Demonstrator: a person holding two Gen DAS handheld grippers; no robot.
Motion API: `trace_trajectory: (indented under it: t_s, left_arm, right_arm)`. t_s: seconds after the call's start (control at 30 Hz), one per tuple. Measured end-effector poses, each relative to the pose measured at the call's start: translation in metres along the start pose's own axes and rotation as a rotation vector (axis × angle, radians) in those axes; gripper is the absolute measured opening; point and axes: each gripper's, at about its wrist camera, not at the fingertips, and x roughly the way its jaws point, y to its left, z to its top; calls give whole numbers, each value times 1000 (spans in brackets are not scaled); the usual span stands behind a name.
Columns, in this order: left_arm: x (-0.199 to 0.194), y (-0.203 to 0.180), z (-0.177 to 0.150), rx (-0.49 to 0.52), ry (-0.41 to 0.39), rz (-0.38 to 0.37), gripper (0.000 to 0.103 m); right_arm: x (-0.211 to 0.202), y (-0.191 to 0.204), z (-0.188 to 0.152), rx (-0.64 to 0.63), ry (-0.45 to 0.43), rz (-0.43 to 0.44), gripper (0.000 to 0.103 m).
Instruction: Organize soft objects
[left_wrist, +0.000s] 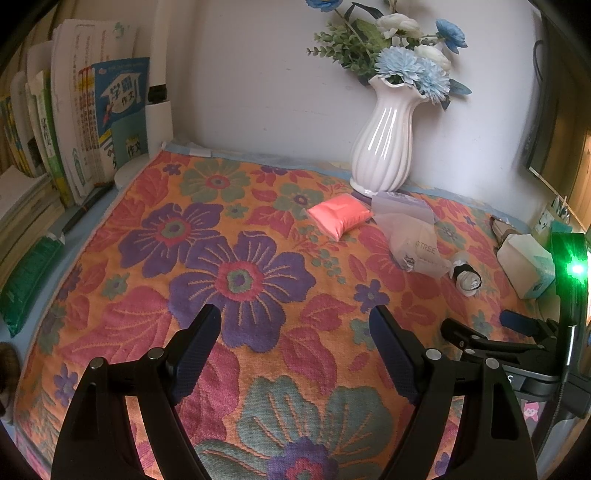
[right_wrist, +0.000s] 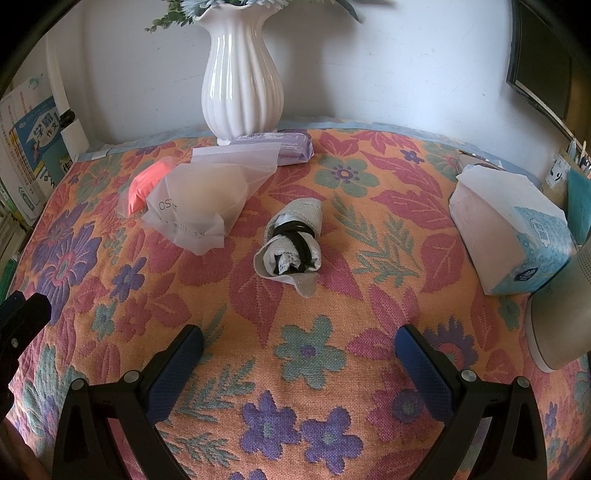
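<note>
Both grippers, left and right, gape wide, empty, over the floral cloth. Rolled sock bundle lies before the vase; frosted bag left of bundle, pink pouch behind, partly hidden. Tissue pack right; purple packet, perhaps wipes, at vase foot.

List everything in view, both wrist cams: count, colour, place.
floral cloth: 1, orange with pink, purple and teal flowers, covers the table
vase: 1, white, ribbed, at the back wall, holding blue and white flowers
pink packet: 1, coral pink, in front of the vase
frosted bag: 1, translucent white, beside the pink packet
purple packet: 1, lilac, at the vase's foot
rolled sock bundle: 1, grey-white, tied with black band, mid-cloth
tissue pack: 1, white and light blue, right edge
books: several, mostly white and green, upright at left
left hand-held gripper: 1, black, open
right hand-held gripper: 1, black, open
</note>
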Motion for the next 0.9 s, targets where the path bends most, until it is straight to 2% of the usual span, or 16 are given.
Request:
trace_trajectory:
  t_s: [0.47,0.53,0.63,0.9]
  left_arm:
    - [3,1,-3,-8,12,18,81]
    - [5,2,-5,-12,25,41,82]
    - [9,5,-5,-19,51,32,82]
    - [8,6,-4,-20,58,52,82]
  right_arm:
    - [0,0,0,0,1,0,103]
    - [0,0,0,1,1,0,103]
    - [0,0,0,1,1,-1,103]
    - [0,0,0,1,1,-1,103]
